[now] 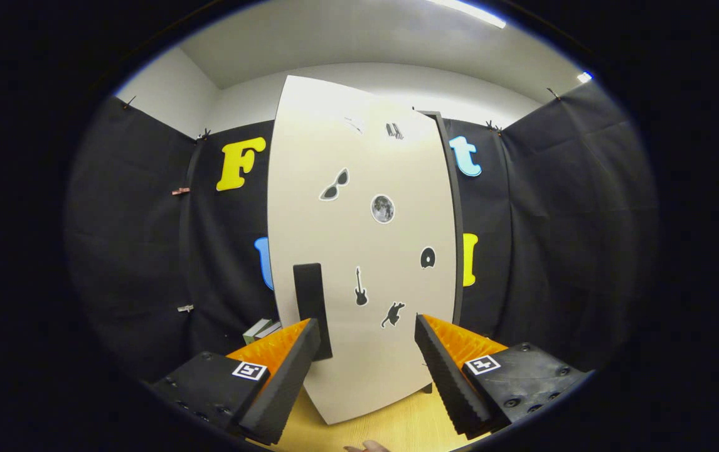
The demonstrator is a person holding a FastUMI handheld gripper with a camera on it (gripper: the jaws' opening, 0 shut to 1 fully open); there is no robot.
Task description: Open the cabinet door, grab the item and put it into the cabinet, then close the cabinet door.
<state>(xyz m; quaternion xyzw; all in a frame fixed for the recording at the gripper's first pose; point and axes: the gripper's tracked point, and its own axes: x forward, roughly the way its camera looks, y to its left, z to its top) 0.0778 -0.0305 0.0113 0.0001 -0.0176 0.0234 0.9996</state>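
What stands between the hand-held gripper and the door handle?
Nothing visible. The hand-held gripper is open, facing the shut cabinet door. The dark handle on the door stands just ahead of the left finger, with no object between them. Small stickers lie flat on the door.

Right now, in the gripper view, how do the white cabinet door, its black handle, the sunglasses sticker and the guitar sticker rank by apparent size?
1. Cabinet door, shut, beyond the open gripper.
2. Black handle, by one finger.
3. Sunglasses sticker and guitar sticker: too alike to rank; the fisheye also bends shapes.
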